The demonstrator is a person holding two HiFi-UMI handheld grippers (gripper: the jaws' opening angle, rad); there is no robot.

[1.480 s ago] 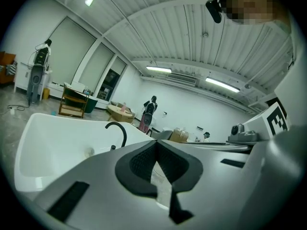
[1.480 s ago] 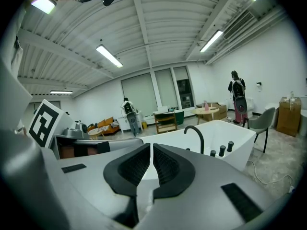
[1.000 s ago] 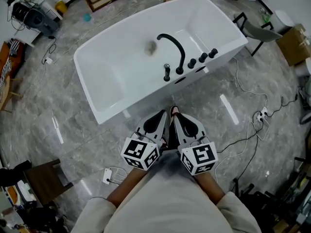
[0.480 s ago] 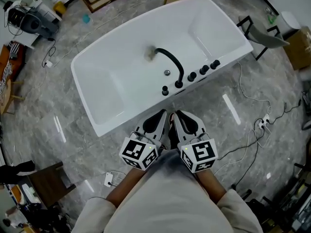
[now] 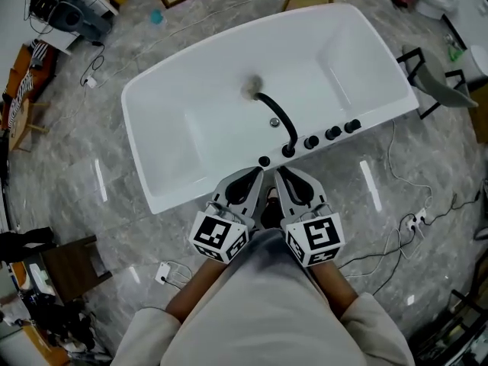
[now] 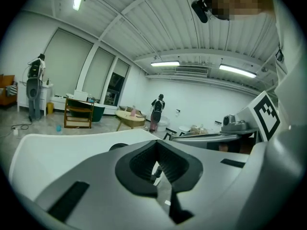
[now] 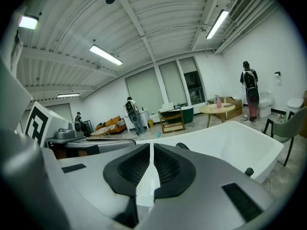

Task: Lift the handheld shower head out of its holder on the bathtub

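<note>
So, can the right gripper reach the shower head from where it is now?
Probably yes. The shower head stands on the tub rim just ahead of the right gripper, with nothing between them. Its jaws are shut, so they must open first.

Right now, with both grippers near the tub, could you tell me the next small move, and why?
Probably open the left gripper and ease it toward the handheld shower head: its jaws are together and empty, and the head stands on the bathtub rim just ahead.
</note>
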